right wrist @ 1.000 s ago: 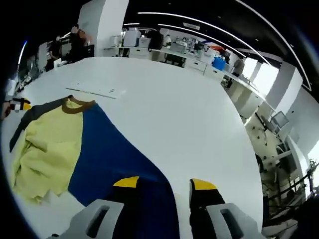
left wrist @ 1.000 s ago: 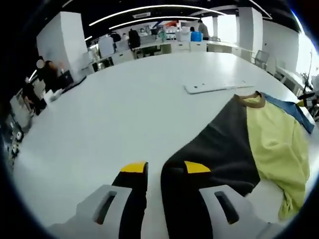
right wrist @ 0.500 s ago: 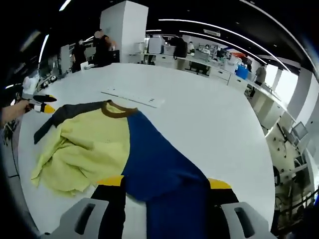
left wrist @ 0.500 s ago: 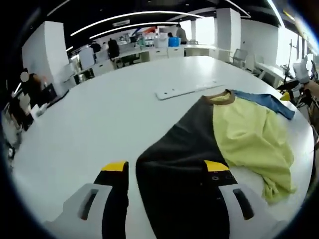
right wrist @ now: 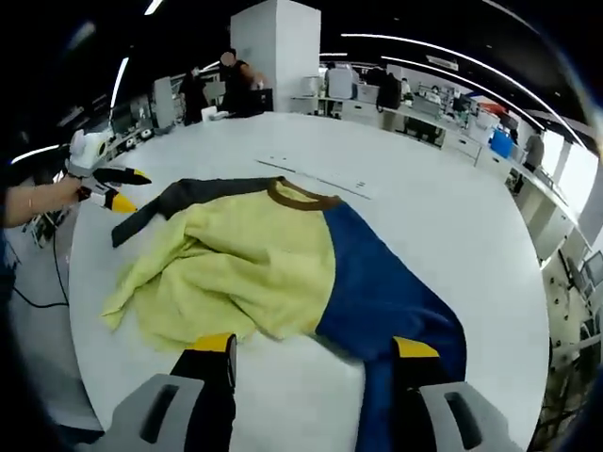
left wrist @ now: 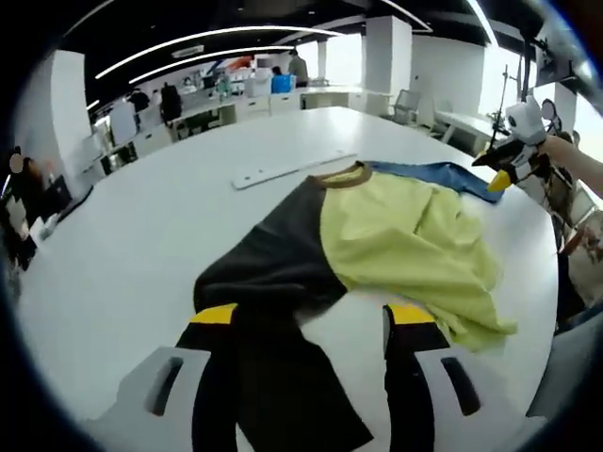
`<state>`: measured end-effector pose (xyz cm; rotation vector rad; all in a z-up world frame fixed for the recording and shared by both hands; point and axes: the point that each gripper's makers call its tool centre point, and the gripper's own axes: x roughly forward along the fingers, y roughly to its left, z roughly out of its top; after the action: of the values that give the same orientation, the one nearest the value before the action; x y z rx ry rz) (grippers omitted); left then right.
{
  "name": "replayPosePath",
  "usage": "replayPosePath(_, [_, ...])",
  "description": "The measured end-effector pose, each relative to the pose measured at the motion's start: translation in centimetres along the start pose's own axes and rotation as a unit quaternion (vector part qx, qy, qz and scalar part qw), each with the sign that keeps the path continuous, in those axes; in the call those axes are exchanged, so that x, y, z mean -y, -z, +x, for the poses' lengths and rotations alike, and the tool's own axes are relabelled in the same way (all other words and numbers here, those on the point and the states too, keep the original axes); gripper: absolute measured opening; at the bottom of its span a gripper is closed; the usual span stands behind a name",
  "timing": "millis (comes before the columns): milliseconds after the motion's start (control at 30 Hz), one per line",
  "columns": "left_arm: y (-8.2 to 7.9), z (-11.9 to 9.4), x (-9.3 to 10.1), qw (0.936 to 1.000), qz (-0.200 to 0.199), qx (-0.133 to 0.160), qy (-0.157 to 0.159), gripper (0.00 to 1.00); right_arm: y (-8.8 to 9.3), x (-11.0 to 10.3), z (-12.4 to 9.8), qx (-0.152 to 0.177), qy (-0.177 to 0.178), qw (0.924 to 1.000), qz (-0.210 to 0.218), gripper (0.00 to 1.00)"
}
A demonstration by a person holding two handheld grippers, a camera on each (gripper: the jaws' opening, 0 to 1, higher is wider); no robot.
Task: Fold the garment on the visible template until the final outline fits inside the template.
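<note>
A shirt with a yellow body (left wrist: 405,235), brown collar (left wrist: 344,176), black sleeve (left wrist: 273,268) and blue sleeve (left wrist: 443,174) lies crumpled on the white table (left wrist: 132,245). My left gripper (left wrist: 314,315) is open, and the black sleeve's end lies on the table between its jaws. My right gripper (right wrist: 315,345) is open too, with the blue sleeve (right wrist: 386,292) running down beside its right jaw. The yellow body (right wrist: 245,264) is bunched at its hem. Each gripper appears in the other's view, hand-held: the right gripper (left wrist: 504,169), the left gripper (right wrist: 111,186).
A long white strip (left wrist: 292,169) lies flat on the table beyond the collar, also seen as the white strip (right wrist: 316,179). The table edge (right wrist: 85,358) curves close by the grippers. Desks, pillars and people stand far behind.
Both grippers' jaws have spread wider and both have drawn back from the shirt, so more of it shows. The sleeves now lie slack on the table.
</note>
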<state>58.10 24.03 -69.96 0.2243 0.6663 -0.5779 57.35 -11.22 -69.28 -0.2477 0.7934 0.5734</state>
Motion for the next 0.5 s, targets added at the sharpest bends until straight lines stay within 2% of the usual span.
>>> replayPosePath(100, [0.0,-0.4,1.4,0.9998,0.008,0.004,0.017,0.54,-0.2,-1.6,-0.2,0.007,-0.029,0.9995,-0.006,0.62])
replayPosePath(300, [-0.5,-1.1,3.9,0.9988,0.023,0.014,0.041,0.51,0.9,-3.9,-0.3,-0.003,-0.061,0.998,-0.013,0.6])
replayPosePath(500, [0.3,-1.1,6.6,0.997,0.034,0.008,0.069,0.48,2.0,-4.8,0.1,-0.013,-0.078,0.9968,-0.006,0.53])
